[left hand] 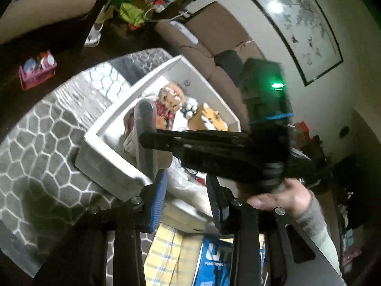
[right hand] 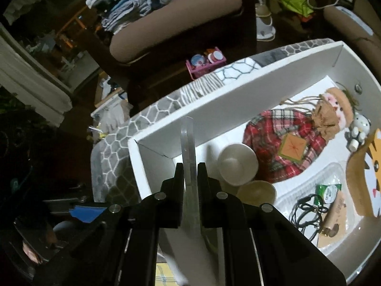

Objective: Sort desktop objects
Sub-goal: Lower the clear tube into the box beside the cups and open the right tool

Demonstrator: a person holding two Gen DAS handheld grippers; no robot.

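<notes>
With the right gripper (right hand: 190,178) pinching a clear plastic ruler (right hand: 188,143) upright over the near-left corner of the white box (right hand: 154,124), I'd lower it flat beside the 2 bowls (right hand: 238,164) before letting go — the left gripper (left hand: 185,200), spread and empty, stays clear.

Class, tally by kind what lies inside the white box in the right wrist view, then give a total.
Dolls: 1
Cups: 2
Cat figures: 1
Tiger cards: 1
Plastic trays: 1
Total: 6
</notes>
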